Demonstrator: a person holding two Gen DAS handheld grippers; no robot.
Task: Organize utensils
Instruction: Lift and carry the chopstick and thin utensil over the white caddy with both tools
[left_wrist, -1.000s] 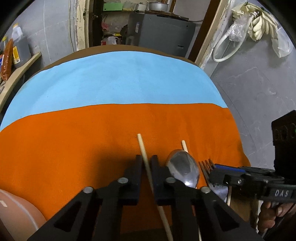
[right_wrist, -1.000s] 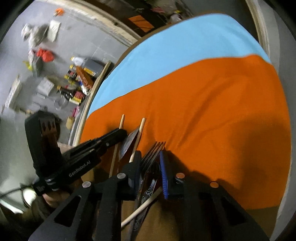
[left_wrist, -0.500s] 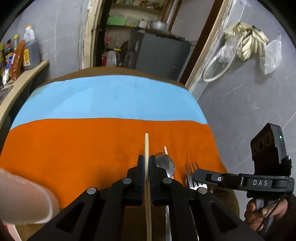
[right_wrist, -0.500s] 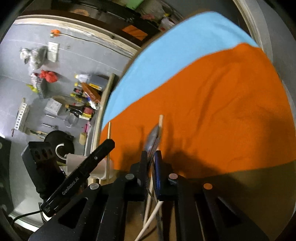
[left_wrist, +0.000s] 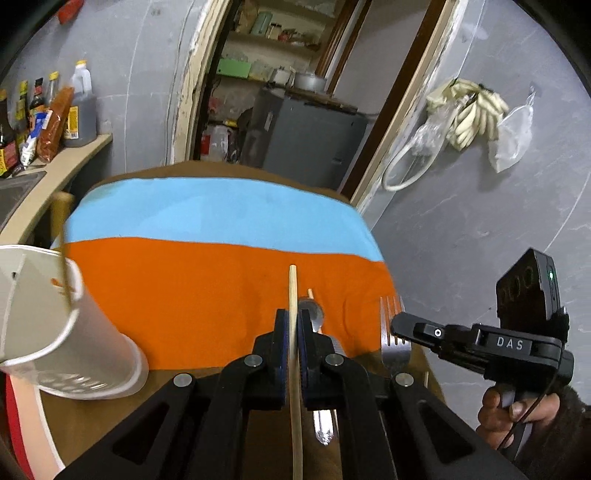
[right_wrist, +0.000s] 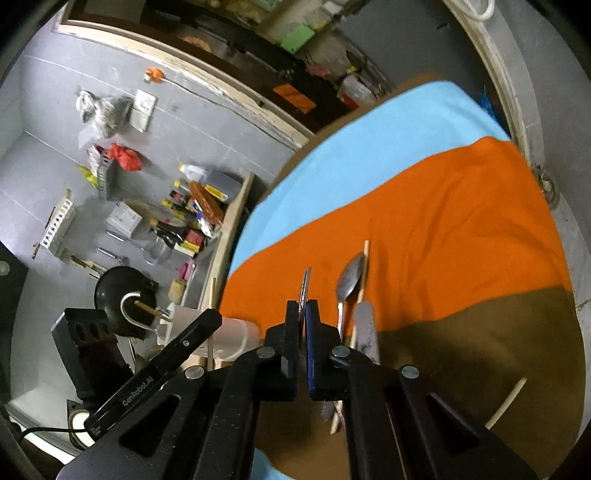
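Observation:
My left gripper (left_wrist: 291, 325) is shut on a wooden chopstick (left_wrist: 293, 291) and holds it above the orange cloth (left_wrist: 184, 295). My right gripper (right_wrist: 305, 314) is shut on a steel fork (right_wrist: 305, 286), seen edge-on; the fork (left_wrist: 393, 332) also shows in the left wrist view, lifted off the table. A steel spoon (right_wrist: 349, 278) and a second chopstick (right_wrist: 362, 273) lie on the cloth beside it. A white paper cup (left_wrist: 55, 325) stands at the left, close to my left gripper.
A flat grey utensil handle (right_wrist: 365, 332) lies next to the spoon. Another chopstick (right_wrist: 506, 402) lies on the brown table at the right. The blue cloth (left_wrist: 207, 214) covers the far half. A shelf with bottles (left_wrist: 44, 122) is at the left.
Both grippers have risen from the table, the left with the chopstick and the right with the fork. The white cup has come into the left wrist view.

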